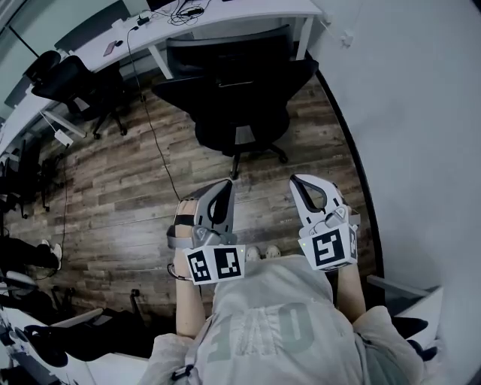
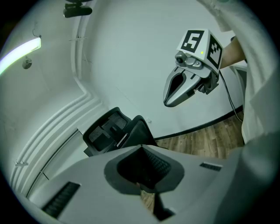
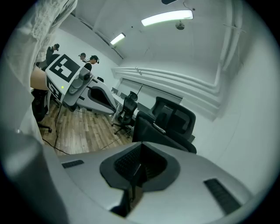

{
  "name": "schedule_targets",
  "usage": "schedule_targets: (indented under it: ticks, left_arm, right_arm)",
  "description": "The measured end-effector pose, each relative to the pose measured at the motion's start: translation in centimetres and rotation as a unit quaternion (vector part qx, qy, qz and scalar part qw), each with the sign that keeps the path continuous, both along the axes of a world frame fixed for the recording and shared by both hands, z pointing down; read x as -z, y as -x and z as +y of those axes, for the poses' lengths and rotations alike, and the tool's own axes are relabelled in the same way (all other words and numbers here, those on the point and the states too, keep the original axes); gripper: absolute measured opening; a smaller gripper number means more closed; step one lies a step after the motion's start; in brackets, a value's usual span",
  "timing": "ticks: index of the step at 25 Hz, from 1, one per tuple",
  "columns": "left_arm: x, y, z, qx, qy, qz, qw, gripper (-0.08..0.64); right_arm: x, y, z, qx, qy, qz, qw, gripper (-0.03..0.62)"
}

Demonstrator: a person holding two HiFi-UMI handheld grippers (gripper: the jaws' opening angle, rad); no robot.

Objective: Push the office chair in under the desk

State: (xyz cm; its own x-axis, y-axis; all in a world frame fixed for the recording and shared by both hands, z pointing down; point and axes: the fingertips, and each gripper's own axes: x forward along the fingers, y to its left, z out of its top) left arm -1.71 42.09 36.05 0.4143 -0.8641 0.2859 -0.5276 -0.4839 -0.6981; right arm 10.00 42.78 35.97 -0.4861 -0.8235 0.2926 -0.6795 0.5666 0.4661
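The office chair [image 1: 239, 98] sat upper middle of the frame, back toward the person, right by the white worktop [image 1: 225, 22] along the top edge but not tucked under it yet imo. The 2 grippers, left tongs [image 1: 223, 188] and right tongs [image 1: 298, 184], were both squeezed together on nothing. They were held side by side at lower centre, tipped slightly down and well apart from the chair, probably lined up to shove the backrest.
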Motion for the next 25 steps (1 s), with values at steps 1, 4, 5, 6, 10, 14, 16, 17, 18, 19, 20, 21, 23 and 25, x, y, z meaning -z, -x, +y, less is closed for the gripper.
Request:
schedule_targets:
  ticks: [1,4,5,6,10,14,16,17,18,19,20,21,23,25]
  left_arm:
    - [0.0,0.1,0.0,0.001,0.000,0.001,1.0000,0.015]
    - [-0.2,1.1,0.0,0.004,0.000,0.001,1.0000,0.015]
    - [-0.3,1.6,0.0,0.005,0.000,0.001,1.0000,0.015]
    - [-0.4,2.2,-0.1,0.007,0.000,0.003,1.0000,0.015]
    - [-0.8,4.0,-0.8,0.008,0.004,0.008,0.9999,0.015]
    - [-0.7,4.8,-3.1,0.009,0.006,0.023,0.9997,0.015]
    - [-0.7,5.0,-4.6,0.011,0.009,0.030,0.9995,0.015]
    - [-0.6,5.0,-5.6,0.011,0.008,0.031,0.9994,0.015]
    - [-0.6,4.8,-6.6,0.011,0.006,0.031,0.9995,0.015]
    - [-0.6,4.5,-7.6,0.010,0.004,0.029,0.9995,0.015]
    - [-0.6,4.2,-8.6,0.010,0.004,0.028,0.9996,0.015]
    - [-0.7,3.8,-9.8,0.008,0.007,0.026,0.9996,0.015]
    - [-0.8,2.6,-12.5,0.002,0.014,0.023,0.9996,0.015]
    - [-0.6,1.2,-15.3,-0.003,0.016,0.018,0.9997,0.015]
  right_arm:
    - [0.0,0.1,-0.1,0.001,0.000,0.000,1.000,0.020]
    - [0.4,0.7,-0.5,0.008,-0.004,0.015,1.000,0.020]
    - [0.4,0.8,-0.6,0.008,-0.004,0.018,1.000,0.020]
    - [0.3,0.9,-0.8,0.006,-0.005,0.021,1.000,0.020]
    - [-0.3,1.1,-1.5,-0.003,-0.004,0.030,1.000,0.020]
    - [-0.5,0.8,-3.7,-0.011,0.000,0.037,0.999,0.020]
    - [-0.6,0.6,-5.0,-0.012,0.004,0.034,0.999,0.020]
    - [-0.6,0.4,-5.8,-0.012,0.003,0.034,0.999,0.020]
    - [-0.6,0.1,-6.7,-0.013,0.001,0.034,0.999,0.020]
    - [-0.6,-0.3,-7.7,-0.013,-0.003,0.035,0.999,0.020]
    - [-0.6,-0.8,-8.8,-0.014,-0.007,0.034,0.999,0.020]
    - [-0.5,-1.3,-10.0,-0.013,-0.011,0.032,0.999,0.020]
    - [-0.3,-2.3,-12.8,-0.010,-0.013,0.026,1.000,0.020]
    - [-0.1,-3.0,-15.7,-0.001,-0.009,0.027,1.000,0.020]
